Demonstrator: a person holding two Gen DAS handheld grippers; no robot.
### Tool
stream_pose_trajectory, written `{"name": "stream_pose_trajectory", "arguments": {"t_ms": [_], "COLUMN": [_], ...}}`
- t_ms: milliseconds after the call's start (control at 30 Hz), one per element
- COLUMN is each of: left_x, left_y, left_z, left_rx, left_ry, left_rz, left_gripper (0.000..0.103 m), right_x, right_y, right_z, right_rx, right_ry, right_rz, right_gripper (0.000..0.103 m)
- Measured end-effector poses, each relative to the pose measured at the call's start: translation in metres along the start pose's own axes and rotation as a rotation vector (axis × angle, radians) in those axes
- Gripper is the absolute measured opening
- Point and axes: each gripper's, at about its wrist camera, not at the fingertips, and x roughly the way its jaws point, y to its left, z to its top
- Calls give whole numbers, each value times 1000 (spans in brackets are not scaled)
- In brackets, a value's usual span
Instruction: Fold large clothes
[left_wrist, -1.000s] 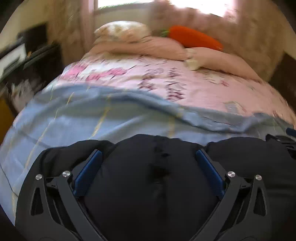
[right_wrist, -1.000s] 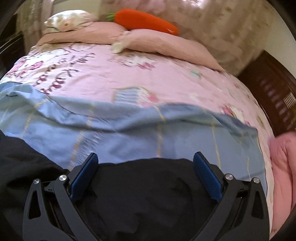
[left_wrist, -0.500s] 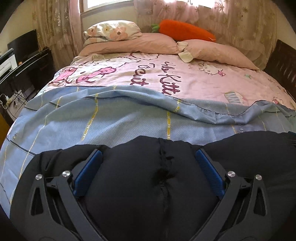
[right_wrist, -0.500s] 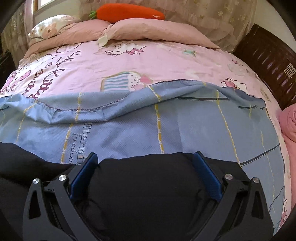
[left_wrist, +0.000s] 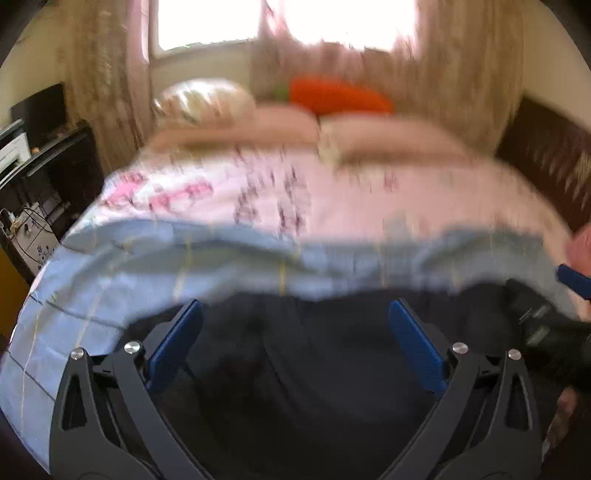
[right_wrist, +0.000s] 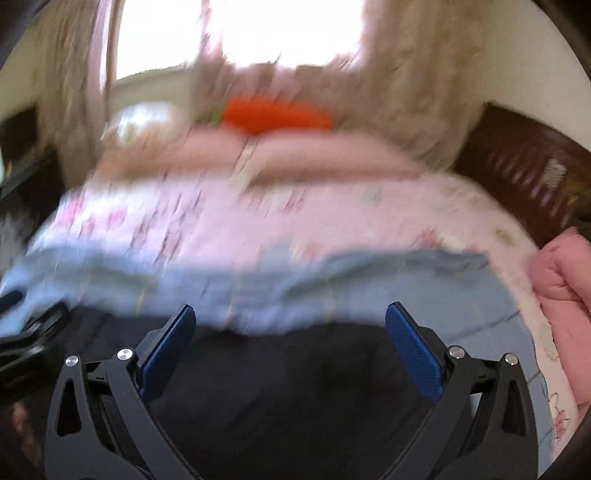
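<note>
A large black garment (left_wrist: 295, 369) lies at the near edge of the bed, over a light blue sheet (left_wrist: 155, 273). My left gripper (left_wrist: 293, 314) is open, its blue pads wide apart above the black cloth. My right gripper (right_wrist: 290, 317) is open too, over the same garment (right_wrist: 288, 387). The right gripper also shows at the right edge of the left wrist view (left_wrist: 572, 280). Both views are motion-blurred.
The bed has a pink printed cover (left_wrist: 295, 192), pink pillows (left_wrist: 388, 140) and an orange carrot plush (left_wrist: 336, 96) at the head. A dark desk (left_wrist: 44, 170) stands left. A dark wooden bedframe (right_wrist: 524, 173) and pink bundle (right_wrist: 565, 273) are right.
Both cameras have tilted up and pulled back, so more window and curtain shows. The black garment now looks flatter between the fingers. Both grippers stay open.
</note>
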Motion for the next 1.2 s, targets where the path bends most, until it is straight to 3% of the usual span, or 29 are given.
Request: {"name": "stream_pose_trajectory", "arguments": {"t_ms": [33,67,133,200,300,333,367,400,433,500,567,600,667,767,867,900,933,967,1033,1067,1100,1200], "left_x": [25,39,44,39,33,31,28,21,8,-29,-38,-39,-39,-29,-29,-28,-25,-23,-18,-17,-17,-15], "left_y": [3,12,40,43,61,73,99,122,147,195,218,227,236,223,209,206,198,192,168,163,159,167], "left_z": [-18,-31,-44,-39,-28,-25,-21,-18,-17,-26,-42,-53,-74,-96,-111,-112,-112,-111,-102,-100,-97,-90], "left_rx": [10,-8,-69,34,128,120,85,32,-43,-195,-242,-280,-333,-264,-265,-264,-226,-189,-72,-34,-10,-72], "left_ry": [90,125,119,104,67,65,78,86,78,61,138,180,213,301,275,266,272,278,273,270,272,295], "left_rz": [29,-7,-112,-73,78,139,332,414,414,338,200,92,-46,-35,-66,-72,-51,-56,-70,-52,-52,-111], "left_gripper": [101,101,101,101,101,101,101,101,101,101,101,101,101,101,101,98,86,63,31,22,18,10], "right_x": [14,30,42,43,45,45,46,44,36,7,-10,-14,-5,8,16,17,18,16,7,4,-3,-8], "right_y": [0,-9,-36,-61,-94,-112,-140,-158,-173,-189,-188,-185,-182,-176,-175,-174,-174,-173,-165,-167,-163,-168], "right_z": [-7,-18,-22,-21,-27,-34,-43,-47,-54,-57,-55,-55,-59,-72,-87,-93,-99,-101,-106,-108,-111,-113], "right_rx": [10,85,236,272,100,114,198,268,346,388,323,259,168,148,205,235,264,273,249,245,247,291], "right_ry": [52,87,146,148,110,124,168,187,188,133,81,85,176,261,276,270,271,266,246,243,244,271], "right_rz": [2,56,133,59,-208,-235,-221,-197,-175,-181,-162,-118,-39,97,173,206,240,233,200,194,188,206], "right_gripper": [102,102,102,102,102,102,102,102,102,102,102,102,102,102,98,92,80,76,65,58,53,40]}}
